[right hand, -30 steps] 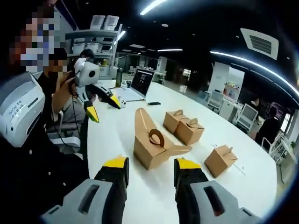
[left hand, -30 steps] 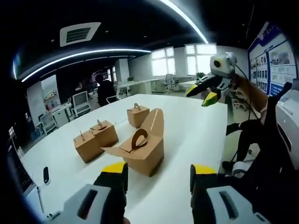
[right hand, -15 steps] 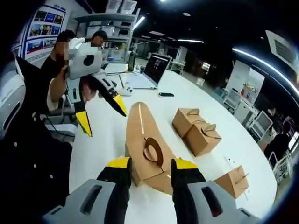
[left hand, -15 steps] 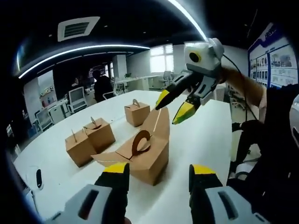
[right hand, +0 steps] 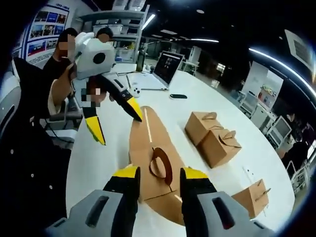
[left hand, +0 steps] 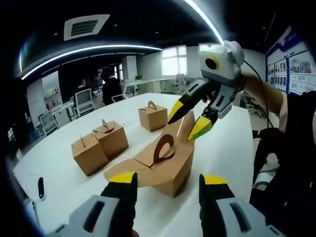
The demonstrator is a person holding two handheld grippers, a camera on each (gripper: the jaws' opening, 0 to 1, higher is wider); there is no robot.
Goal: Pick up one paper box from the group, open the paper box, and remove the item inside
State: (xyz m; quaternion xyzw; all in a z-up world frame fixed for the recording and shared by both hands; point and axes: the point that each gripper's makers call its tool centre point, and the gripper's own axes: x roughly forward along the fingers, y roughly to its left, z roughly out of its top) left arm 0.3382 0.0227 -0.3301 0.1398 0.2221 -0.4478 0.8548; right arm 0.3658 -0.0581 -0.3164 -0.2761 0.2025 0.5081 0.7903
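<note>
right gripper [left hand: 193, 117] hangs over the opened paper box [left hand: 163, 165], jaws spread wide, gripping nothing; left gripper [right hand: 113, 121] equally wide, empty, above the tall flap [right hand: 145, 133].

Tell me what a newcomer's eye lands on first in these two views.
The opened paper box in the middle of the white table, its flaps spread wide and one tall flap raised. In the left gripper view the right gripper, jaws open with yellow tips, hangs just above that raised flap; in the right gripper view the left gripper hovers open beside it. Three closed boxes stand farther back.
</note>
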